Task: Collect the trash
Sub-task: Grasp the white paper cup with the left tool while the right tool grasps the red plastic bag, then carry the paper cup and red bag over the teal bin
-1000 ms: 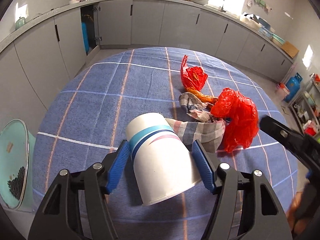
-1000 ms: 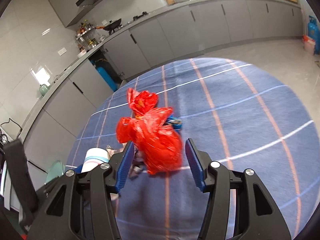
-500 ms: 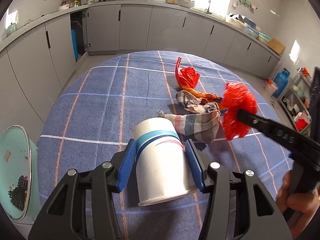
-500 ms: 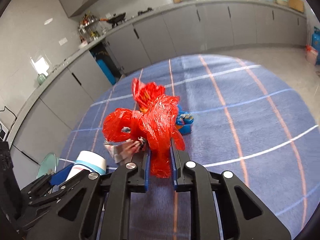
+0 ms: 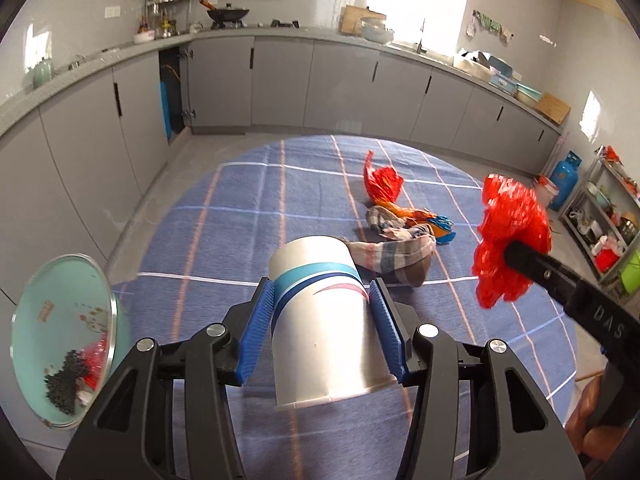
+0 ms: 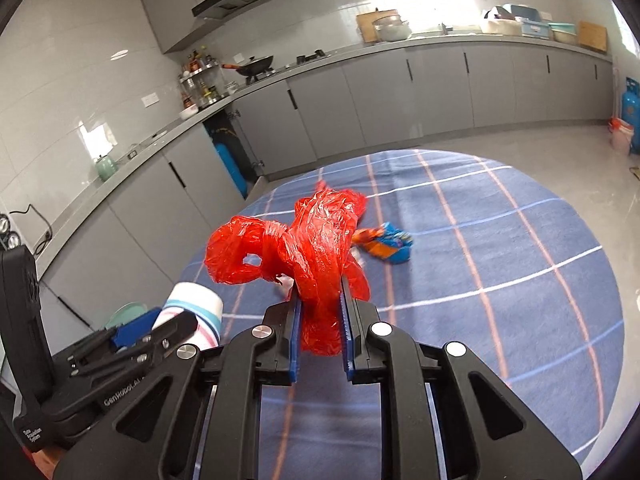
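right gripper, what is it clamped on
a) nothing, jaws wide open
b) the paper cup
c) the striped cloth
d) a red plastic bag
d: in the right wrist view the right gripper has its blue pads pressed on a crumpled red plastic bag, held off the table; the cup sits in the left gripper and the cloth lies on the table.

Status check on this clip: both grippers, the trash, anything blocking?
Left gripper shut on paper cup. Right gripper shut on red plastic bag. Second red bag, snack wrapper, checked cloth on table. Nothing blocking.
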